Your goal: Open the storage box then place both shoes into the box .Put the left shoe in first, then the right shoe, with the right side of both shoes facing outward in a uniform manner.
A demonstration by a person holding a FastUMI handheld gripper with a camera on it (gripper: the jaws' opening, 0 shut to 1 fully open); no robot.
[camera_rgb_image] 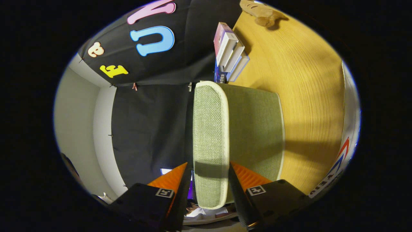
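- Tongs (208,180) apart, one finger on each side of the storage box lid (210,129); contact with the fabric cannot be told.
- Lid pale green woven fabric with a cream rim, seen edge-on and running forward between the fingers.
- Storage box (257,129) in matching green, resting on the wooden tabletop (305,80).
- Stack of small cartons (230,53) just beyond the box.
- Tan soft object (262,13) farther along the tabletop, well apart from the box.

1 storage box (238,129), 1 stack of small boxes (230,53), 1 plush toy (262,13), 1 table (309,83), 1 gripper (209,175) w/ 2 fingers astride box lid.
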